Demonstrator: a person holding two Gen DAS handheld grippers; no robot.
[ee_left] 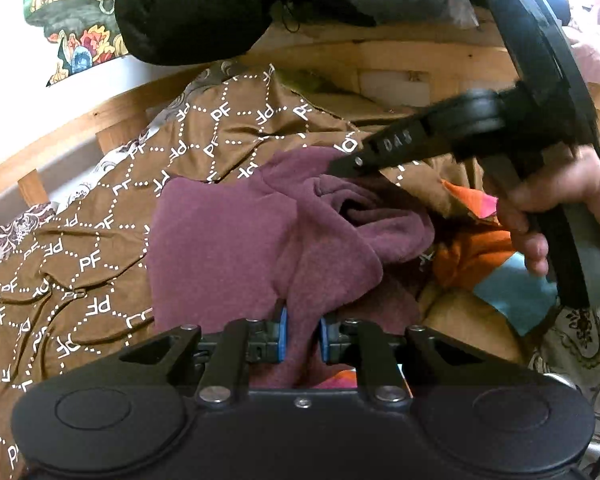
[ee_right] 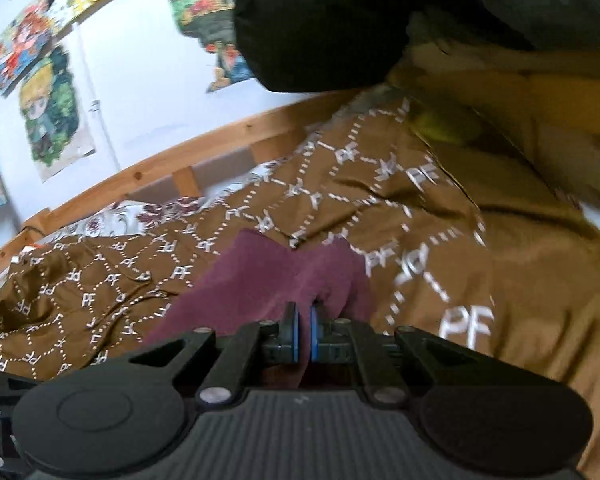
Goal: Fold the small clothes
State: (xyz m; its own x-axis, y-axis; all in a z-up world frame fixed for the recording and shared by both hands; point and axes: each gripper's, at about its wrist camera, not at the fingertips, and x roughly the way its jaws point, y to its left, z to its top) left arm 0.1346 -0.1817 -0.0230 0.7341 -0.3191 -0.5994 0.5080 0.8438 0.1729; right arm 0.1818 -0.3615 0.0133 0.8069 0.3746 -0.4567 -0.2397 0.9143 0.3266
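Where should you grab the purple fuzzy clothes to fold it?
Best by its edges, as now: the left gripper pinches the near edge of the maroon garment, and the right gripper pinches the bunched far edge. It lies limp on the brown bedspread, so two separate edge holds probably spread it flat.

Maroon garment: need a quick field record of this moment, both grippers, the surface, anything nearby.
garment: maroon garment, soft fleece look, bunched, partly lifted off the bedspread
left gripper: shut on a fold of the garment's near edge
right gripper: shut on the garment; its tip also shows in the left wrist view, at the garment's far side
surface: brown bedspread with white PF print
nearby: orange and blue cloth at the right; black bundle behind
fold status: not yet folded flat
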